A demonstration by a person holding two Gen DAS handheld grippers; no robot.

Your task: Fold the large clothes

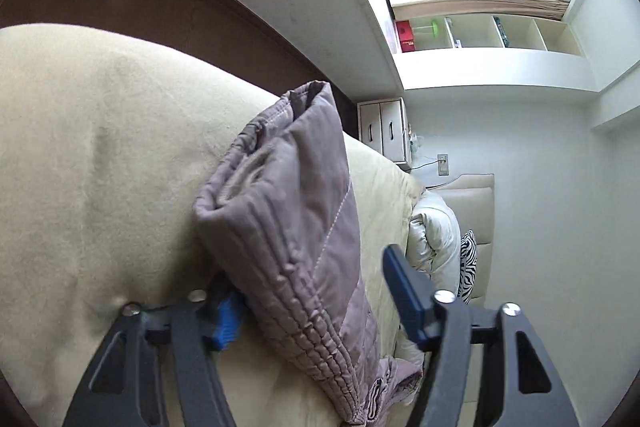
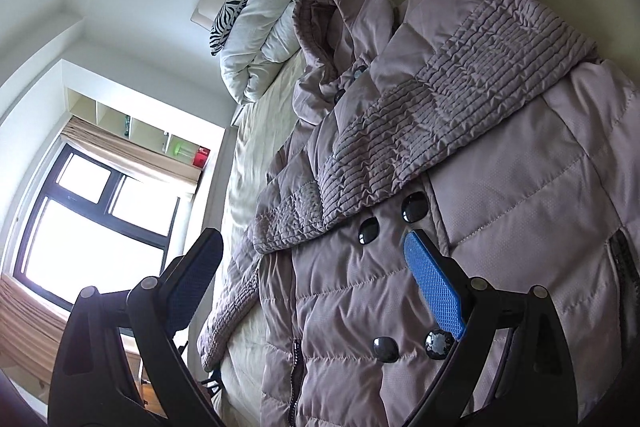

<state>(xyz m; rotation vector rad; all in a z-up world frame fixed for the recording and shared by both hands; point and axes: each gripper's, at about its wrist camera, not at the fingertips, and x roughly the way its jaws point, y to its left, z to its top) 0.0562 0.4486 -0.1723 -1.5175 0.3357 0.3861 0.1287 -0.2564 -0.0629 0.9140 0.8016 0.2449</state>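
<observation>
On the cream bed (image 2: 256, 131) I see the mauve quilted coat (image 2: 460, 187) lying front-up, one sleeve (image 1: 288, 227) between my left gripper (image 1: 316, 291) pads, which are not pressing it. My right gripper (image 2: 312, 283) hovers above the coat, jaws spread, empty.

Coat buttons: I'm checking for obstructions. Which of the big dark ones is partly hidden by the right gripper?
The button lowest and farthest right: the blue pad overlaps it, the other three show whole.

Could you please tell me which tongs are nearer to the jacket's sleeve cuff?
Left. The left tongs straddle the sleeve cuff, one pad beside it. The right tongs hover open above the jacket's buttoned front, away from it.
</observation>
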